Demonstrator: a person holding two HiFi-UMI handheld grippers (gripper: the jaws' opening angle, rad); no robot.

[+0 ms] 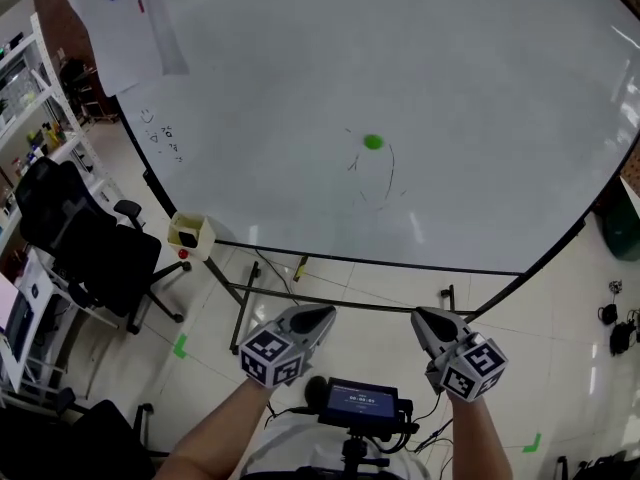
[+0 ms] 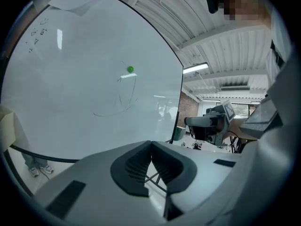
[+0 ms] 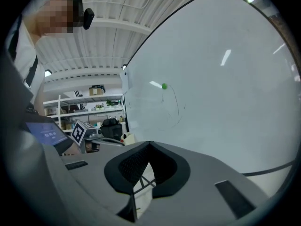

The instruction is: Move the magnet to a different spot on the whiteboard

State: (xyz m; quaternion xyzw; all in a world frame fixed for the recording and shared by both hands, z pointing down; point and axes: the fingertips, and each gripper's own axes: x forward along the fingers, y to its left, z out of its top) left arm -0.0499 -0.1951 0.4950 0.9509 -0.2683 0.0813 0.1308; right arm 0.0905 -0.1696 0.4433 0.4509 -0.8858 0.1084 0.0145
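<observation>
The green magnet sits near the middle of the whiteboard, among faint pen strokes. At 6 o'clock from it, well clear of the board, the left tool and the right tool each have their jaws closed together on nothing. A paper sheet hangs at the magnet's 10 o'clock.

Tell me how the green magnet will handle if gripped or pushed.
The magnet is small and round, so probably light and rigid. It clings unaided to the upright whiteboard, so expect some resistance on pulling it off. On that glossy surface it would likely slide rather than roll.
</observation>
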